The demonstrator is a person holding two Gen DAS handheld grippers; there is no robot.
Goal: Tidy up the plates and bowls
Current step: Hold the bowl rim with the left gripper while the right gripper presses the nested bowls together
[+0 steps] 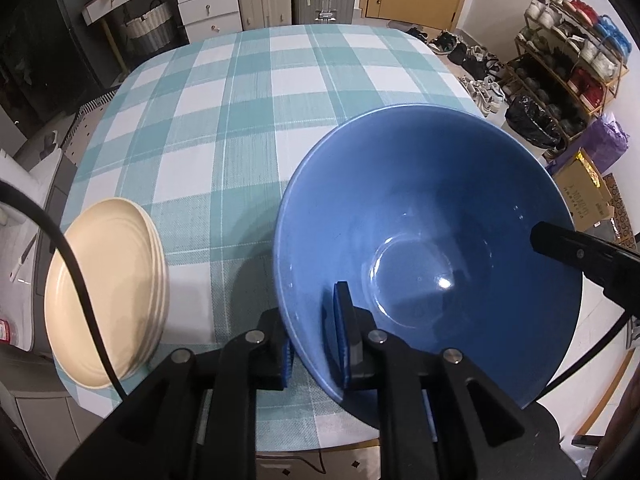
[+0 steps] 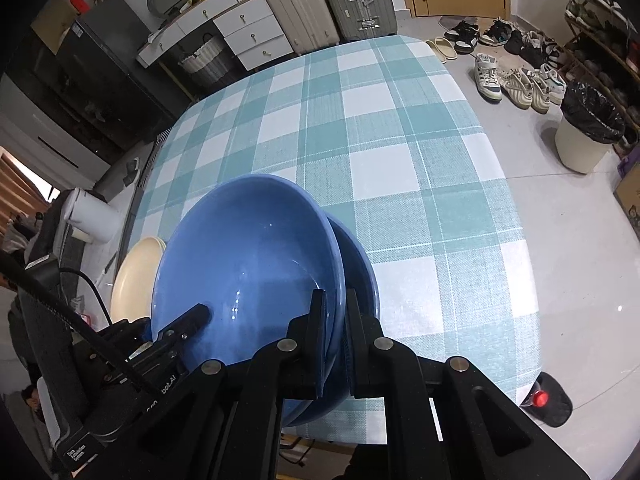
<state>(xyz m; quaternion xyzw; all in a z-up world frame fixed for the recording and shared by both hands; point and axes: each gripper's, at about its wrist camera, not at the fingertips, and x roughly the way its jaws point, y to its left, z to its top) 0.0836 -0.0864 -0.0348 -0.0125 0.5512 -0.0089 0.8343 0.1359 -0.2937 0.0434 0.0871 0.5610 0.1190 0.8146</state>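
You're nesting the upper blue bowl into the lower blue bowl near the table's front edge, plates alongside; left gripper and right gripper both clamp its rim; next, release evenly

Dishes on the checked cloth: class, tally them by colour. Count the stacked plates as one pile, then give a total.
Blue bowls: 2, the upper bowl nested in the lower bowl
Cream plate stack: 1, plates in it too close to count
Total: 3
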